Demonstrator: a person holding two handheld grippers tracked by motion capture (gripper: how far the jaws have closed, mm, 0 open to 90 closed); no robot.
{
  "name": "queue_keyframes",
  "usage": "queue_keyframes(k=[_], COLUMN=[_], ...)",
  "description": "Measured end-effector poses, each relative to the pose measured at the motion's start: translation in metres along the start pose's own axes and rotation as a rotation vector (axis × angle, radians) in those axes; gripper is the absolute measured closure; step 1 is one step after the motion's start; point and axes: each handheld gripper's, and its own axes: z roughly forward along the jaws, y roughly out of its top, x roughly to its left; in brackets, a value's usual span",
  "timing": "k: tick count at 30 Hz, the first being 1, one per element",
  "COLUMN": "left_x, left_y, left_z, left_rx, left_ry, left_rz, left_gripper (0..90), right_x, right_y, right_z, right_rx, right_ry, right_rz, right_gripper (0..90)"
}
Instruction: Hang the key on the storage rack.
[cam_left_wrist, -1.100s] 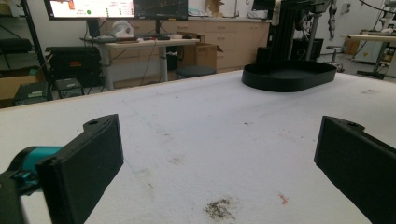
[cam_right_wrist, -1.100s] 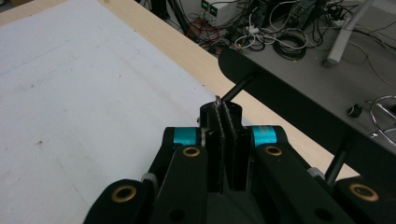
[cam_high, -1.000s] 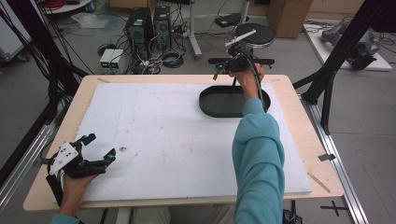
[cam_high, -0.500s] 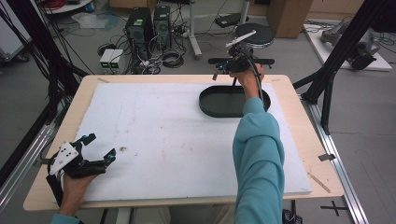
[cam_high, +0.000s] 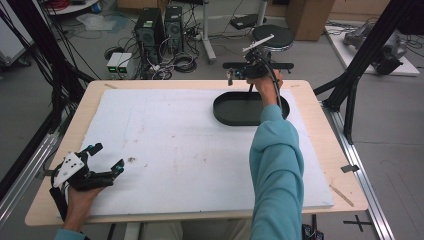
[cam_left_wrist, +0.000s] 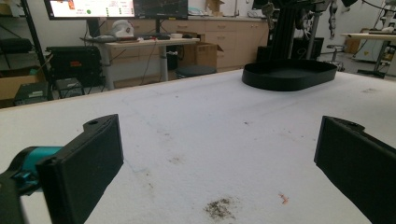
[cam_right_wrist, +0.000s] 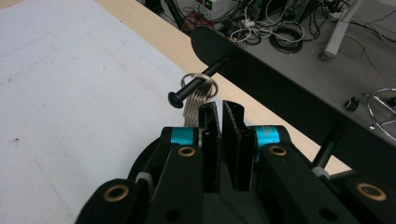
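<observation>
Right gripper (cam_high: 239, 74): held up past the far edge of the table (cam_high: 320, 165), just beyond the black tray (cam_high: 230, 112). Its jaws stand almost together; in the right gripper view a narrow slit remains between the pads and I see nothing clamped there.
Ring bundle (cam_right_wrist: 198, 95): a cluster of thin metal rings with flat tags hanging from a black peg (cam_right_wrist: 198, 81), just ahead of the right jaw tips. I judge the peg is there to keep the rings gathered and lifted so a narrow grip can reach them.
Contact: whether the jaw tips touch the tags, I cannot tell; they are very close.
Rack (cam_right_wrist: 299, 107): a dark bar that carries the peg and stands off the table's far edge.
Left gripper (cam_high: 102, 161): resting at the near left corner on the white foam sheet (cam_high: 165, 150), jaws spread wide with nothing between them. It looks parked, out of the working arm's way.
Tray: oval, empty, near the far right edge; likely the drop point for what comes off the peg.
Right sleeve (cam_high: 275, 170): arm stretched fully across the table to reach the rack.
</observation>
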Motion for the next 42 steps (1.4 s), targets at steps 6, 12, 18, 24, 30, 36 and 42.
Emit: queue_keyframes(k=[6, 12, 18, 24, 30, 36, 42], left_x=[-0.001, -0.001, 0.0, 0.0, 0.0, 0.0, -0.002], left_y=[0.0, 0.0, 0.0, 0.0, 0.0, 0.0, 0.0], left_z=[0.0, 0.0, 0.001, 0.0, 0.0, 0.0, 0.001], left_rx=[0.001, 0.0, -0.002, -0.002, 0.0, -0.001, 0.005], left_ry=[0.001, 0.0, 0.0, 0.001, 0.002, 0.003, 0.002], left_rz=[-0.005, -0.005, -0.004, -0.006, -0.003, -0.003, 0.013], left_gripper=[1.7, 1.7, 1.7, 1.7, 1.7, 1.7, 1.7], right_x=[0.0, 0.004, 0.016, 0.04, 0.071, 0.087, 0.084], right_y=[-0.001, -0.004, -0.003, -0.007, -0.004, -0.017, -0.063], right_z=[0.002, -0.001, -0.014, -0.036, -0.06, -0.081, -0.093], right_rx=[0.011, 0.038, 0.01, 0.012, -0.037, -0.185, -0.312], right_ry=[0.008, 0.018, 0.032, 0.087, 0.096, 0.205, 0.25], right_rz=[-0.002, -0.007, -0.053, -0.08, -0.103, -0.135, -0.082], right_gripper=[84.1, 83.5, 81.5, 56.3, 9.9, 0.6, 0.5])
